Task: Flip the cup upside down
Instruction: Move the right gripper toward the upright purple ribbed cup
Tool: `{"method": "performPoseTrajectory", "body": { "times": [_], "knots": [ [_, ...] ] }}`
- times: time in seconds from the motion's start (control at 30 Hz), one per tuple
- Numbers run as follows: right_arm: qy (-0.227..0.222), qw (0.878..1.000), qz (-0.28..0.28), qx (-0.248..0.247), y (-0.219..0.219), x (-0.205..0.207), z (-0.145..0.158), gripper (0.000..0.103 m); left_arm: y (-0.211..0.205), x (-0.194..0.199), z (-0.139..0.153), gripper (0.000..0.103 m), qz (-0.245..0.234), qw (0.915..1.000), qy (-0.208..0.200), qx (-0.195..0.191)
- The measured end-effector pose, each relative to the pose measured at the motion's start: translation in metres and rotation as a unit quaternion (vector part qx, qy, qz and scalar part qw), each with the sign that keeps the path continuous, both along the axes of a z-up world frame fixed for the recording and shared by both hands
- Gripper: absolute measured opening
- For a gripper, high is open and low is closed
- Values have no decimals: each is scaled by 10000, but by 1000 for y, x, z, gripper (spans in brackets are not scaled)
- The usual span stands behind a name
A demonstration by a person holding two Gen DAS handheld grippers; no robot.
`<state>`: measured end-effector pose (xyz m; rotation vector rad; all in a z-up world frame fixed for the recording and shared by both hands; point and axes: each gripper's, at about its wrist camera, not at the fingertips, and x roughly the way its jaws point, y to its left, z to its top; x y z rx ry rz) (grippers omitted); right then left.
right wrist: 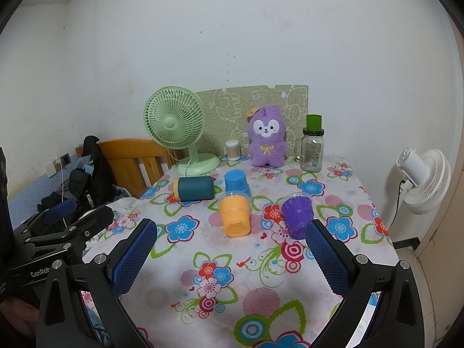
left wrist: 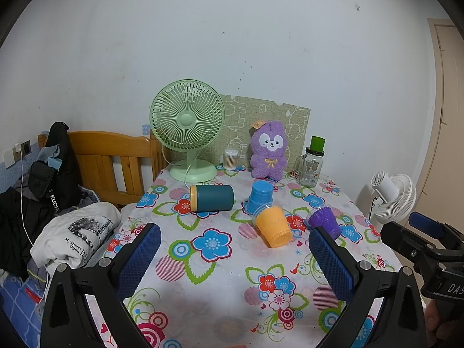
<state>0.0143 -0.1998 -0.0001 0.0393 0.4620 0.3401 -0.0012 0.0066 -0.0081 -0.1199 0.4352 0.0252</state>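
Observation:
Several cups lie on the flowered tablecloth [left wrist: 226, 275]. An orange cup [left wrist: 273, 226] lies on its side, base toward me; it also shows in the right wrist view [right wrist: 234, 215]. A purple cup [left wrist: 324, 221] [right wrist: 298, 215] lies tilted to its right. A light blue cup [left wrist: 260, 196] [right wrist: 236, 182] stands upside down behind them. A dark teal cup with a yellow rim [left wrist: 212, 198] [right wrist: 195, 188] lies on its side at the left. My left gripper [left wrist: 234, 256] is open and empty, short of the cups. My right gripper [right wrist: 230, 253] is open and empty too.
At the back stand a green desk fan [left wrist: 188, 127], a cotton-swab jar [left wrist: 230, 159], a purple plush toy [left wrist: 269, 153] and a glass jar with a green cup on top [left wrist: 311, 163]. A wooden bed frame with clothes [left wrist: 72, 197] is left; a white fan [left wrist: 393, 197] is right.

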Motion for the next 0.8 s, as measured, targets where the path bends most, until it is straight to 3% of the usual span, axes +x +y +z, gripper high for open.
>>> {"method": "performPoseTrajectory", "body": {
  "times": [0.5,0.8],
  "knots": [
    [52,10000,3,-12,4,0,-4,103,-1,1,-2,103,-3,10000,51,12],
    [310,9995,26,-6,2,10,-19,103,-6,8,-15,103,-33,9997,243,24]
  ]
}}
